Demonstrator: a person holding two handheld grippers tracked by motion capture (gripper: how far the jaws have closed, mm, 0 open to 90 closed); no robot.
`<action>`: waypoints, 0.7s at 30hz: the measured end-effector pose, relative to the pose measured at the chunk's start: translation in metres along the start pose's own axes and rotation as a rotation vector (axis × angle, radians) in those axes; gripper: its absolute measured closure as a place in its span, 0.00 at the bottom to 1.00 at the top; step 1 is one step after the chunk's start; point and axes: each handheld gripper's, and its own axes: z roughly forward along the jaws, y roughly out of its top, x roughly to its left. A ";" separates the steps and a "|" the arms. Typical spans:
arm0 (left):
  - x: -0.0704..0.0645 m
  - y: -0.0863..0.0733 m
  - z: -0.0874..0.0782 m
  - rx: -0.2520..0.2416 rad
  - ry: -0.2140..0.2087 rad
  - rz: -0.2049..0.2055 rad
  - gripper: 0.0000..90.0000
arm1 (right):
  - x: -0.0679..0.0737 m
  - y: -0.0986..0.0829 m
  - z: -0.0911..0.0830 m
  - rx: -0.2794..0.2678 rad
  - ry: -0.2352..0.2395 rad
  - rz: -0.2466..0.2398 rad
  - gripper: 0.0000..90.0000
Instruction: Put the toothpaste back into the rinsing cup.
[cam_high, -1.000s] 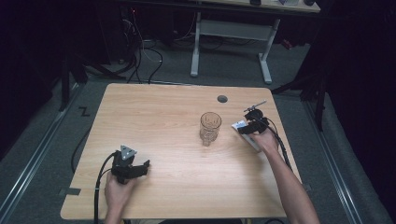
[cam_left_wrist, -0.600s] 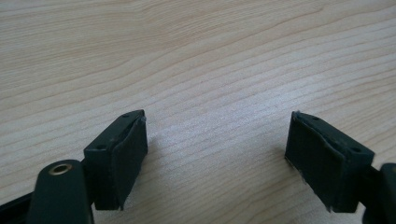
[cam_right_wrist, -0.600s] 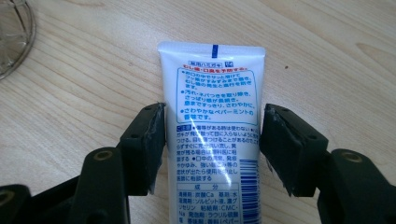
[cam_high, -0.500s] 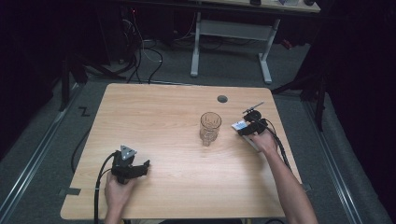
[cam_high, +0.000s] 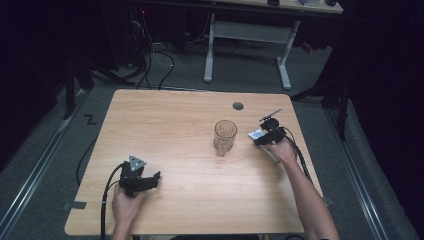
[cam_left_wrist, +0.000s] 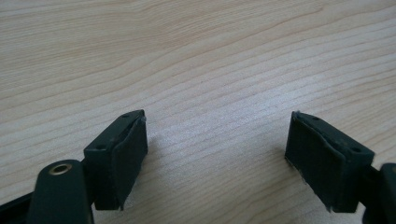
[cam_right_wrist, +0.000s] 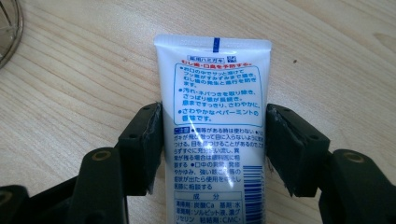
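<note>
Toothpaste tube (cam_right_wrist: 214, 121): soft, light, likely slick.
Right gripper (cam_right_wrist: 215, 149) clamps its mid-body, centre frame; left gripper (cam_left_wrist: 215, 158) open, empty.

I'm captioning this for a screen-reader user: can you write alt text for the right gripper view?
The right gripper has its two black jaws closed on the sides of a white tube printed with blue and red Japanese text, above a light wooden table. A clear glass's rim shows at top left.

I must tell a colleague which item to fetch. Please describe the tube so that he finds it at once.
Start at the wooden table and go to its right side, past the clear glass. There the right hand-held gripper clamps a white tube; it alone bears blue and red Japanese print.
</note>
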 end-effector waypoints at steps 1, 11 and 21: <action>0.000 0.000 0.000 -0.001 0.000 0.000 0.23 | -0.001 0.000 0.000 0.002 0.009 0.009 0.44; 0.000 0.000 0.000 0.000 0.000 0.000 0.23 | -0.004 0.001 -0.001 0.009 0.024 0.002 0.52; 0.000 0.000 0.000 0.000 0.000 0.000 0.23 | -0.001 0.003 -0.005 0.031 0.004 -0.026 0.67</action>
